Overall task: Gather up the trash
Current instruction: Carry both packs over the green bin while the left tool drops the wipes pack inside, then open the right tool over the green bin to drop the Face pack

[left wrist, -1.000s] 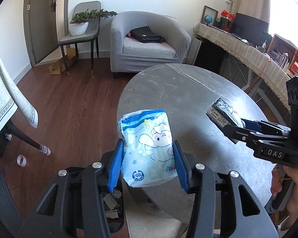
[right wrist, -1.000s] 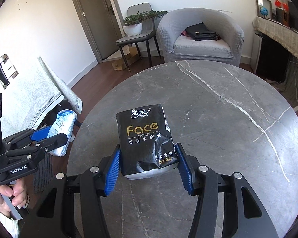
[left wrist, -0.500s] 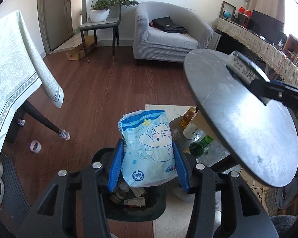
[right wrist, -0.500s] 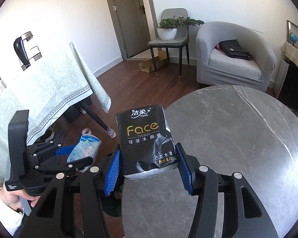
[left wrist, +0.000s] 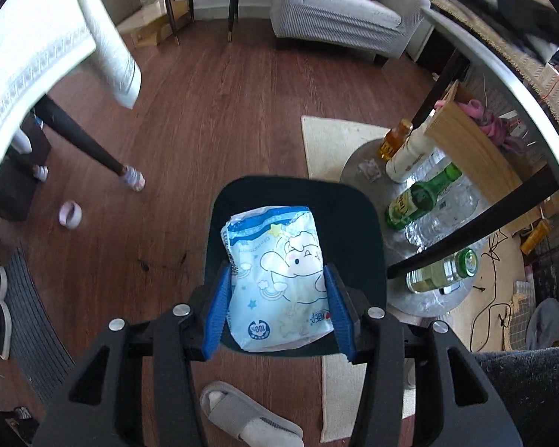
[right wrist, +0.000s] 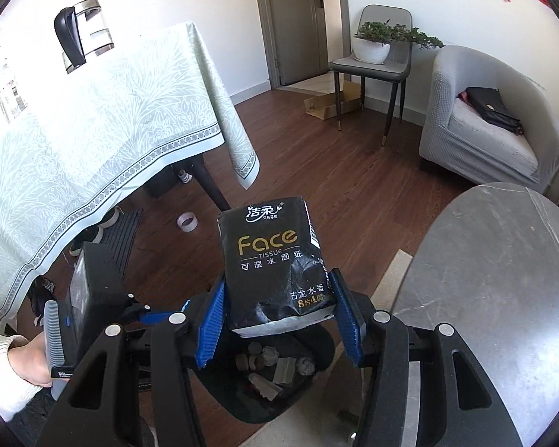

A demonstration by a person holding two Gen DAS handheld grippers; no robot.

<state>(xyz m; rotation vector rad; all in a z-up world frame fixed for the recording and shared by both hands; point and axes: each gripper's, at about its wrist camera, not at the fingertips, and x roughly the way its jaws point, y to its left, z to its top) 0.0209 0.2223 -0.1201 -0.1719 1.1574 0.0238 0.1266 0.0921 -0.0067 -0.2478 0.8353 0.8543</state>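
Observation:
My left gripper (left wrist: 277, 307) is shut on a light blue cartoon-printed packet (left wrist: 277, 279) and hangs right above the mouth of a dark bin (left wrist: 354, 231) on the floor. My right gripper (right wrist: 277, 318) is shut on a black "Face" tissue pack (right wrist: 274, 260), just above and behind the same bin (right wrist: 275, 402), which holds several crumpled scraps. In the right wrist view the left gripper's body (right wrist: 93, 298) shows at lower left, held by a hand (right wrist: 22, 361) in a white sleeve.
A round grey marble table (right wrist: 503, 283) stands to the right of the bin, with bottles (left wrist: 421, 197) on its lower shelf. A cloth-covered table (right wrist: 93, 123) stands left. A tape roll (left wrist: 70, 215), a slipper (left wrist: 249, 419), a rug (left wrist: 335, 141), an armchair (right wrist: 495, 123) are around.
Both grippers swung off the marble table and down toward the floor bin, each keeping its packet. The left one now hangs directly over the bin's mouth.

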